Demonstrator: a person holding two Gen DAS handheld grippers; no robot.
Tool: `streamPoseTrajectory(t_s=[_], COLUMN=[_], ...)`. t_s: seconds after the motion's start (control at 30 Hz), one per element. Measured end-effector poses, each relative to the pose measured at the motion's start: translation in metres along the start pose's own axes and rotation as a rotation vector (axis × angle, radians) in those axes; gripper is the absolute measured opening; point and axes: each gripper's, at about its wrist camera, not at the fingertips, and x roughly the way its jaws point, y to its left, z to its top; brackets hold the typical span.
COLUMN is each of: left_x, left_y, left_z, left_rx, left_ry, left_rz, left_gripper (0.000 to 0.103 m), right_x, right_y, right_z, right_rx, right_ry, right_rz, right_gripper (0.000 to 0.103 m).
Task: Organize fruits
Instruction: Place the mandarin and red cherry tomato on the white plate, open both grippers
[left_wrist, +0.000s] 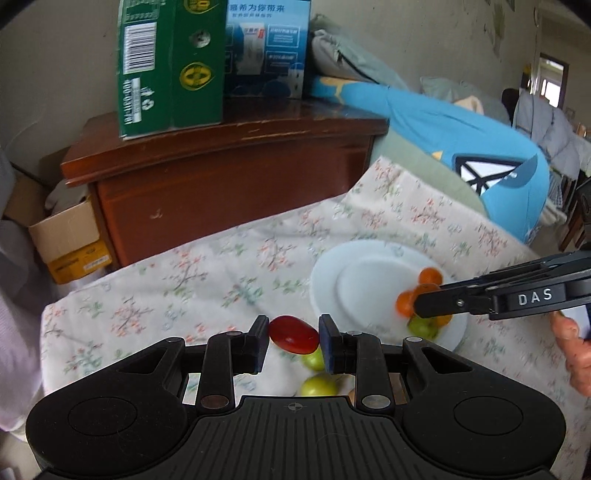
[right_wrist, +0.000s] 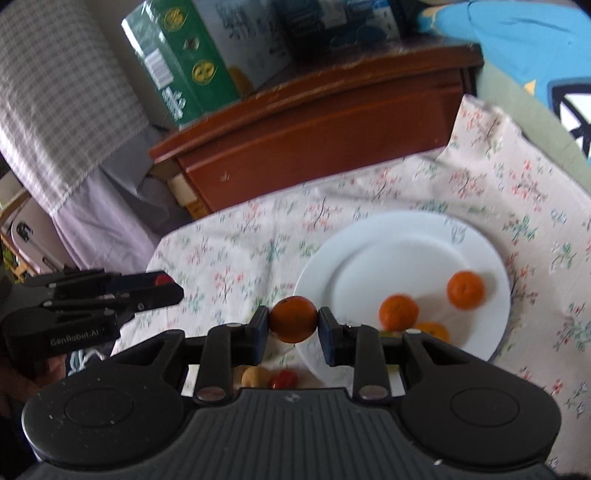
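My left gripper (left_wrist: 293, 338) is shut on a red tomato (left_wrist: 293, 334), held above the floral tablecloth (left_wrist: 207, 269). Two green fruits (left_wrist: 319, 384) lie on the cloth just beneath it. My right gripper (right_wrist: 293, 325) is shut on a small orange (right_wrist: 293, 319) at the near left rim of the white plate (right_wrist: 402, 243). Several oranges (right_wrist: 465, 290) rest on that plate, with a green fruit (left_wrist: 423, 326) beside them in the left wrist view. A red tomato (right_wrist: 283, 379) and a yellowish fruit (right_wrist: 255, 376) lie on the cloth below the right gripper. The left gripper (right_wrist: 162, 286) shows at the left of the right wrist view.
A wooden cabinet (left_wrist: 229, 177) stands behind the table with a green box (left_wrist: 170, 66) and a blue box (left_wrist: 267, 48) on top. A blue cushion (left_wrist: 461, 144) lies at the right. Cardboard boxes (left_wrist: 66, 236) sit at the left. A hand (left_wrist: 576, 350) grips the right tool.
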Motion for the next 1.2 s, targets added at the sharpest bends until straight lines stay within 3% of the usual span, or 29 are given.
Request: streamPoseTrajectory(t_s=[0.5, 1.2], left_x=[0.035, 0.099], left_y=[-0.042, -0.069], left_z=[0.014, 0.001], left_rx=[-0.008, -0.04], left_ry=[-0.003, 0.122], left_rz=[-0.072, -0.03], left_gripper=[0.027, 0.027], right_x=[-0.011, 0.021], right_y=[-0.022, -0.066], right_z=[0.02, 0.021], right_rx=[0.054, 0.186], right_ry=[-0.069, -0.022], right_rz=[-0.044, -0.182], right_gripper=[0.029, 0.029])
